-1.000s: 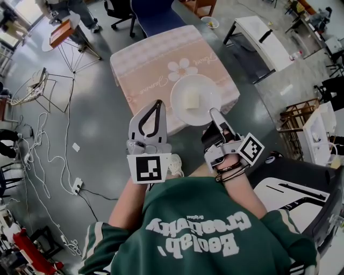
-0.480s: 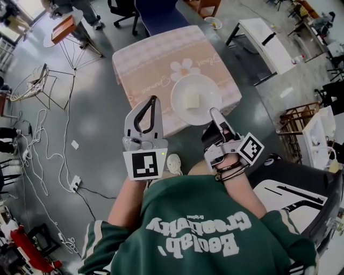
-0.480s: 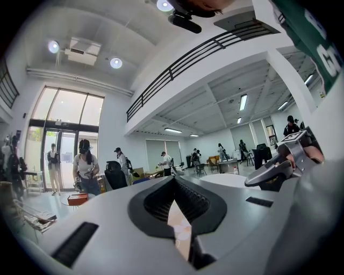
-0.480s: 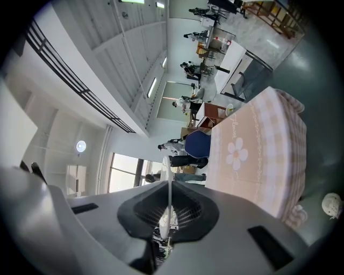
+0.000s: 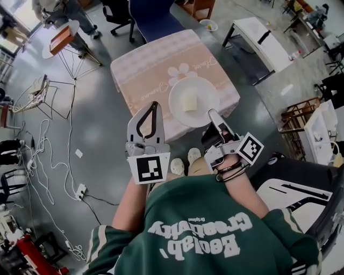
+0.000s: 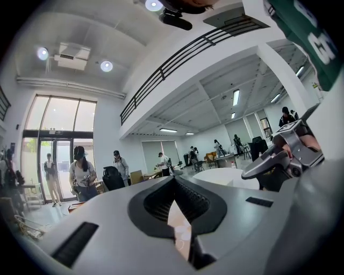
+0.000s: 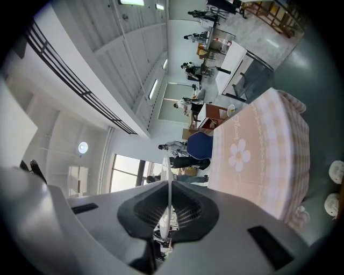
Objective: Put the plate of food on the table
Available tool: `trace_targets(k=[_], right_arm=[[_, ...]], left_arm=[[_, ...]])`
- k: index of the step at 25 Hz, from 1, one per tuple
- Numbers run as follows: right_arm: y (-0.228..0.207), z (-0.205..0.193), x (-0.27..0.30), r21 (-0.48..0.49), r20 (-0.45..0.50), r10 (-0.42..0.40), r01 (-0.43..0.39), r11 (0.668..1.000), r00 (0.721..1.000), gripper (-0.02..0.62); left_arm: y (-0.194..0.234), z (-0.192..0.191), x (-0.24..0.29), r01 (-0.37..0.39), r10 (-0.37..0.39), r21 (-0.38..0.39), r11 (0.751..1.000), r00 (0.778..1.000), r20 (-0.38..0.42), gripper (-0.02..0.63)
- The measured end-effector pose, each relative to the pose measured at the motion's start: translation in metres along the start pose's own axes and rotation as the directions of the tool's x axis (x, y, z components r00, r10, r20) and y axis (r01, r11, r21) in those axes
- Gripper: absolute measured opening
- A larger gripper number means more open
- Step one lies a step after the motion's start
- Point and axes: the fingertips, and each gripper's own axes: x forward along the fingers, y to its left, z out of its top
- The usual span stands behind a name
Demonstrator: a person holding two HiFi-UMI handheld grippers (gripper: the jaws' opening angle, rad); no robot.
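A white plate [image 5: 201, 94] carries a pale block of food [image 5: 189, 102]. My right gripper [image 5: 213, 114] is shut on the plate's near rim and holds it over the near right corner of the table with the pink cloth [image 5: 145, 70]; whether the plate touches the cloth I cannot tell. In the right gripper view the plate [image 7: 170, 177] shows edge-on between the jaws of the right gripper [image 7: 170, 207], with the table [image 7: 258, 156] beyond. My left gripper [image 5: 155, 105] is shut and holds nothing, left of the plate, and appears as the left gripper [image 6: 180, 215] in its own view.
A blue chair [image 5: 153, 16] stands at the table's far side. A white bench [image 5: 263, 40] lies at the upper right, and a wooden rack [image 5: 298, 115] at the right. A small side table [image 5: 64, 37] and loose cables [image 5: 48, 156] are on the floor to the left.
The person's shoes have come into view below the grippers. The left gripper has shifted slightly. The right gripper keeps its hold on the plate over the table's corner.
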Motion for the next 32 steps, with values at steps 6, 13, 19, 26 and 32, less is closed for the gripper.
trace_targets(k=[6, 13, 19, 26, 32], right_arm=[[0.005, 0.000, 0.006, -0.022, -0.023, 0.000, -0.001, 1.000, 1.000, 0.023], [0.010, 0.012, 0.021, -0.032, -0.045, -0.002, 0.001, 0.999, 0.999, 0.023], [0.008, 0.009, 0.018, -0.033, -0.042, 0.011, -0.012, 0.999, 0.999, 0.023], [0.001, 0.018, 0.028, -0.036, -0.064, 0.009, -0.011, 0.999, 0.998, 0.023], [-0.008, 0.036, 0.037, -0.053, -0.094, 0.002, -0.007, 0.999, 0.996, 0.023]], left_arm=[[0.003, 0.007, 0.007, 0.000, 0.000, -0.073, 0.997, 1.000, -0.003, 0.009], [0.009, 0.008, 0.025, -0.013, 0.011, -0.125, 0.992, 1.000, -0.014, 0.009], [0.008, -0.004, 0.018, -0.028, 0.025, -0.146, 0.989, 0.999, -0.021, 0.009], [0.005, -0.005, 0.031, -0.024, 0.022, -0.144, 0.989, 1.000, -0.016, 0.009], [-0.004, -0.016, 0.046, -0.038, 0.032, -0.124, 0.991, 0.998, -0.053, 0.009]])
